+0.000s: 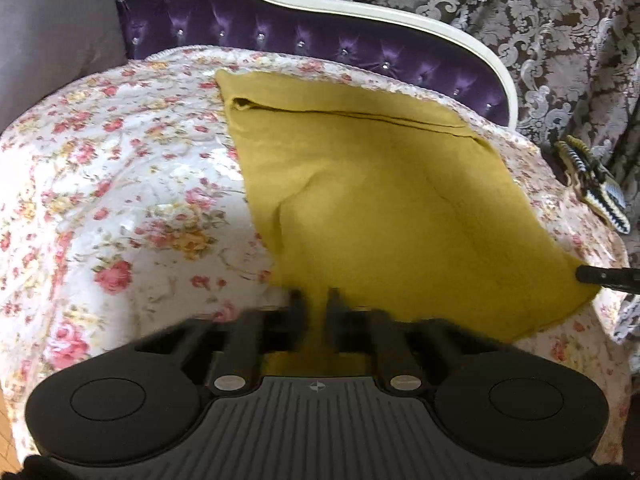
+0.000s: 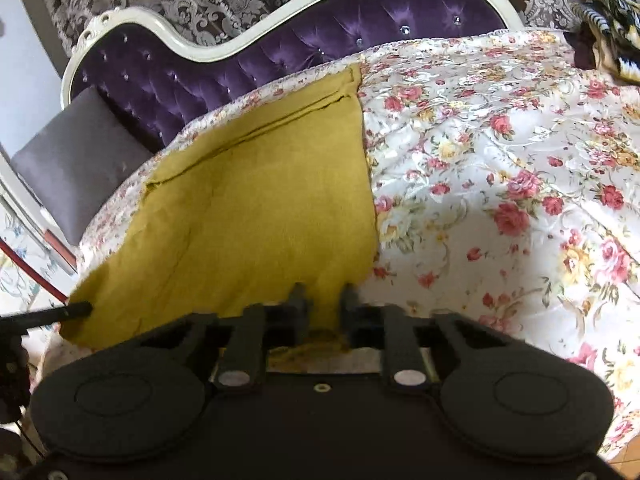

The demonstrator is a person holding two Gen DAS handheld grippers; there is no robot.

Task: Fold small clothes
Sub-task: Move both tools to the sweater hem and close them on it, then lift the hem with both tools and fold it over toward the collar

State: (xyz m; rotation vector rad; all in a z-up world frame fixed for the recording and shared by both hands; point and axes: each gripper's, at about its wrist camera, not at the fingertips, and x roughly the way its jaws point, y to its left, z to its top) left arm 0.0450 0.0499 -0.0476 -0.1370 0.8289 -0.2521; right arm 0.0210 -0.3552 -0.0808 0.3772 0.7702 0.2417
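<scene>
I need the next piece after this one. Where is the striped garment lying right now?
The striped garment lies at the floral bedspread's far right edge in the left wrist view, beyond the mustard cloth, near the patterned curtain.

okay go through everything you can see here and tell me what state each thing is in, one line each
Yellow cloth: spread flat on the bedspread, far edge folded over, near corners pinched.
Left gripper: shut on the cloth's near left corner.
Right gripper: shut on the cloth's near right corner.
Floral bedspread: laid out, slightly rumpled.
Grey cushion: leaning against the purple headboard.
Striped item: lying bunched at the bedspread's edge.
</scene>
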